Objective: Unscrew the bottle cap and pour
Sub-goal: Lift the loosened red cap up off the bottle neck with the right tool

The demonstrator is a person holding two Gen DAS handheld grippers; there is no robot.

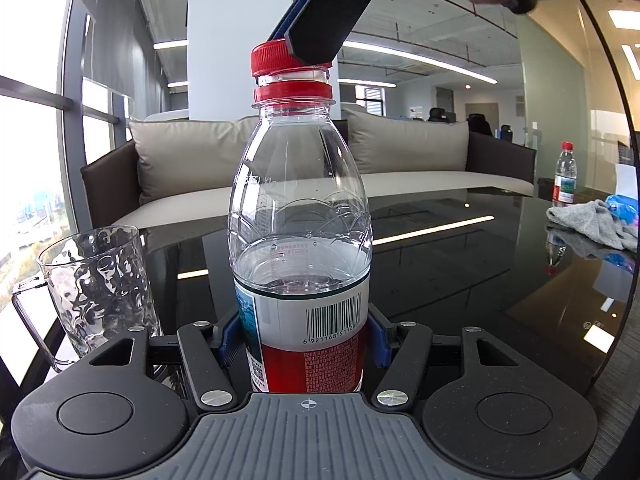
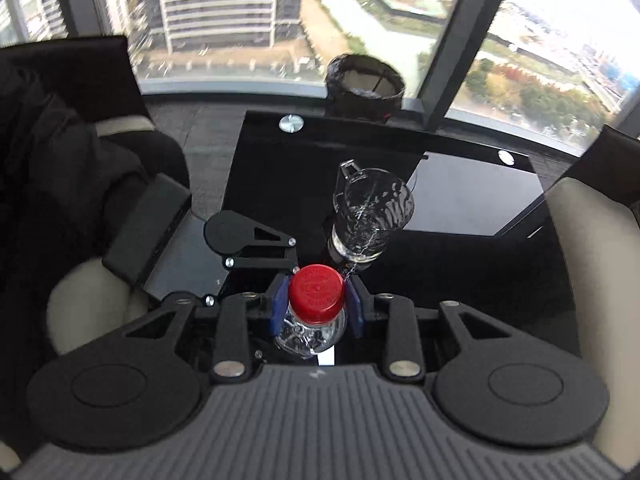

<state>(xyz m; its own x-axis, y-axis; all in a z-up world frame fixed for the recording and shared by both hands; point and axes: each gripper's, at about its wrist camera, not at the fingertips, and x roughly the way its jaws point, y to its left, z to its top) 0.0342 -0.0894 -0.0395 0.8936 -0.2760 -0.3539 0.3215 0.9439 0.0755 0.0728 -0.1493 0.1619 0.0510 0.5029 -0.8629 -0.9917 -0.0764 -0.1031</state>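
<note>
A clear plastic water bottle (image 1: pixel 300 208) with a red and white label stands upright on the black glass table (image 1: pixel 460 264), about half full. My left gripper (image 1: pixel 302 336) is shut on the bottle's lower body. My right gripper (image 2: pixel 316 300) comes down from above and is shut on the red cap (image 2: pixel 316 292); in the left wrist view the cap (image 1: pixel 276 58) sits raised above the red neck ring, with bare thread showing between. An empty clear glass mug (image 1: pixel 96 288) stands just left of the bottle; it also shows in the right wrist view (image 2: pixel 370 212).
A second water bottle (image 1: pixel 565 174) and a grey cloth (image 1: pixel 592 222) lie at the table's far right. A sofa with beige cushions (image 1: pixel 280 152) stands behind the table. A dark bin (image 2: pixel 364 84) stands by the window beyond the table edge.
</note>
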